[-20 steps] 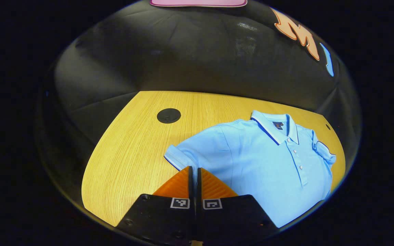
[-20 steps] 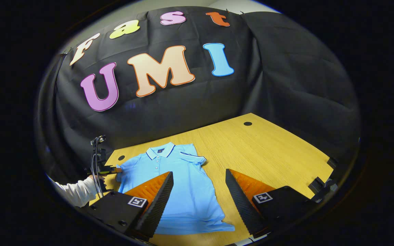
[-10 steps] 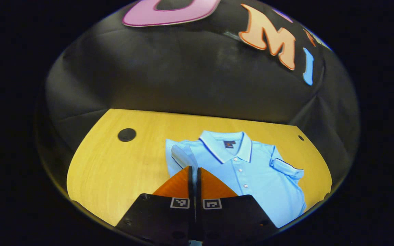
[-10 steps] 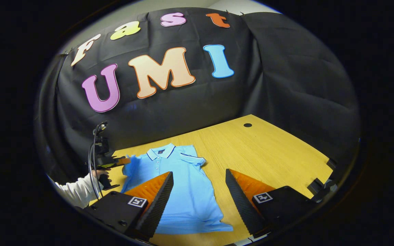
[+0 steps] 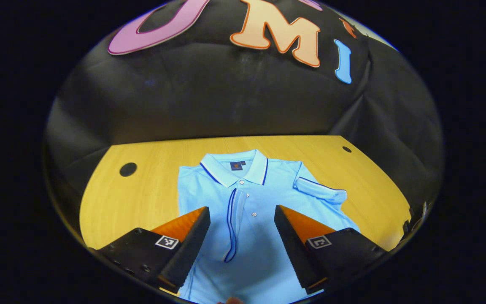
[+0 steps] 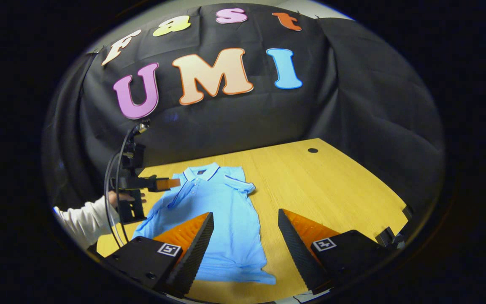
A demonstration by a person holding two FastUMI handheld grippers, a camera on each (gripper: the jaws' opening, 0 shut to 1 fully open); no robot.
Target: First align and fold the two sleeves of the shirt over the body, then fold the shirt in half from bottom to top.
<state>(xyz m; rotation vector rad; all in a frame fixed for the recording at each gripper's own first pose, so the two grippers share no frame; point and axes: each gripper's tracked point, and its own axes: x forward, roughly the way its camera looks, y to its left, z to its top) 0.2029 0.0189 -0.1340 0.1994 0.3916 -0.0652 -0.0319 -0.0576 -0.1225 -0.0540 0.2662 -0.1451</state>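
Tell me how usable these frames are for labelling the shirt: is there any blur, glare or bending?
Left gripper view: the shirt is sharp and evenly lit, its buttons crisp; the table far edge bows from the fisheye. Right gripper view: the shirt is small but clear, with soft shadow under the left gripper; no strong glare on the table.

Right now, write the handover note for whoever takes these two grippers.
Left gripper: open, empty, above the shirt; also seen raised at the shirt's side.
Right gripper: open, empty, near the hem.
Shirt lies flat on the table, collar away.
Done: left sleeve folded over the body.
Left: right sleeve looks folded inward but is not aligned; tidy it, then fold bottom to top.
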